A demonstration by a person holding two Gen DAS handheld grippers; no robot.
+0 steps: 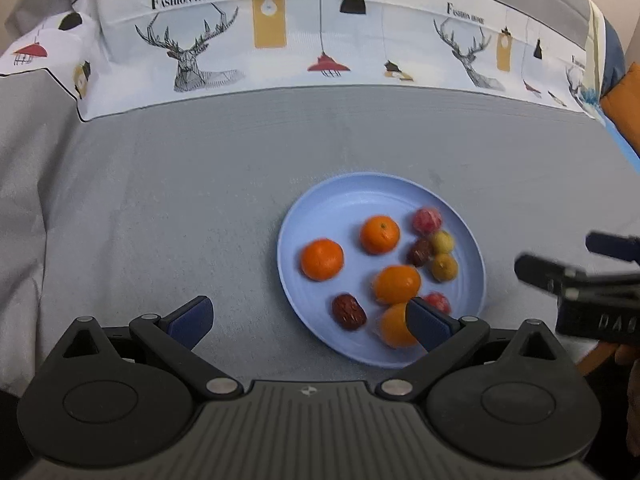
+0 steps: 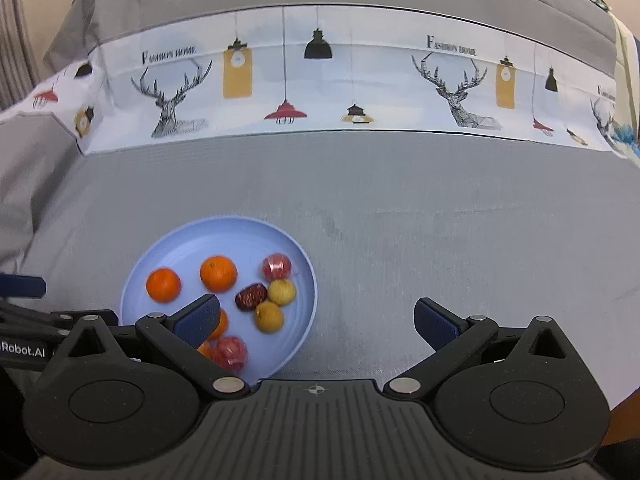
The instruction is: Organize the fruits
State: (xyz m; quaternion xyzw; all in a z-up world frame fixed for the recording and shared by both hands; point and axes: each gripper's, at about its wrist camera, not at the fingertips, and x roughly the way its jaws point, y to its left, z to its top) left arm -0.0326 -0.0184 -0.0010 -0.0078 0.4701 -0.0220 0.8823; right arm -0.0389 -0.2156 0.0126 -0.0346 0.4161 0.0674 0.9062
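A: Where's the fruit?
B: All on the round pale-blue plastic plate (image 1: 320,204) on the grey bed cover (image 1: 180,200).
A: The tools?
B: Left tool (image 1: 308,320) and right tool (image 2: 316,320) both gape wide, empty. Whichever descends should straddle one orange (image 1: 322,260) squarely.

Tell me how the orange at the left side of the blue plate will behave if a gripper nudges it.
The orange looks round, so it would probably roll. It sits alone on the plate, with nothing beside it to stop it. The raised rim might catch it.

pale blue plate (image 1: 328,204), orange tangerines (image 1: 322,260)
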